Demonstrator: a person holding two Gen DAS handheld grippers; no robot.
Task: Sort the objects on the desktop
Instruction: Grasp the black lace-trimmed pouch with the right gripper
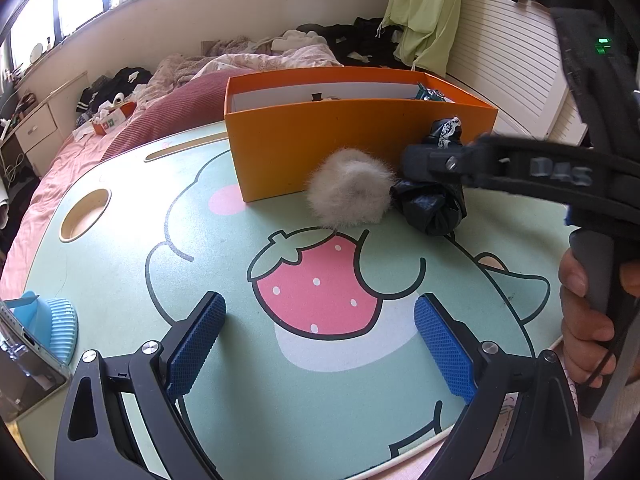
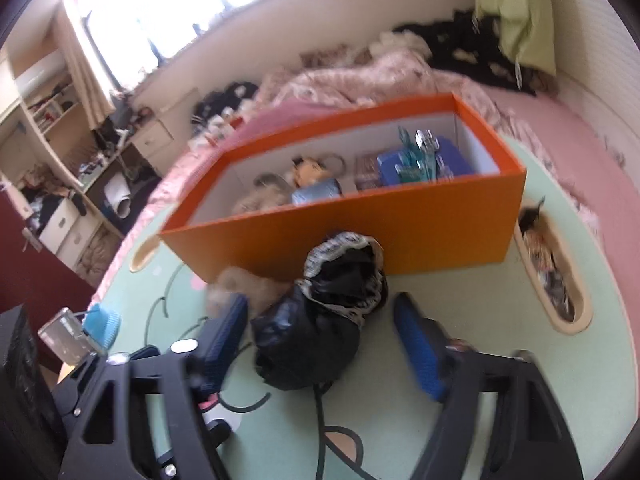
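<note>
- Mint-green lap desk (image 1: 120,280) printed with a pink strawberry fills the foreground; it stands on a bed with pink bedding (image 2: 580,128), and clothes lie heaped along the far wall.
- Orange box (image 1: 320,144), open at the top, stands at the far side of the desk and serves as the landmark for what follows.
- Inside the box, the right wrist view shows a blue packet, a teal-and-silver item and a small plush, blurred but distinct.
- Fluffy grey pom-pom (image 1: 350,188) lies on the desk, touching the box's near wall.
- Black plastic bundle with a lace trim (image 2: 324,320) sits just beside the pom-pom, also in front of the box's near wall, toward its right end.
- Right gripper (image 2: 320,340) has its blue pads spread, one on each side of the black bundle; whether the pads touch it cannot be told because of blur.
- Left gripper (image 1: 320,340) hovers over the strawberry print, nearer the camera than the box, jaws wide apart and gripping nothing.
- Oval recess (image 2: 552,276) in the desk, to the right of the box, holds small dark items.
- Blue ridged object (image 1: 60,324) and a phone (image 1: 24,376) lie at the desk's near-left edge, well apart from the box.
</note>
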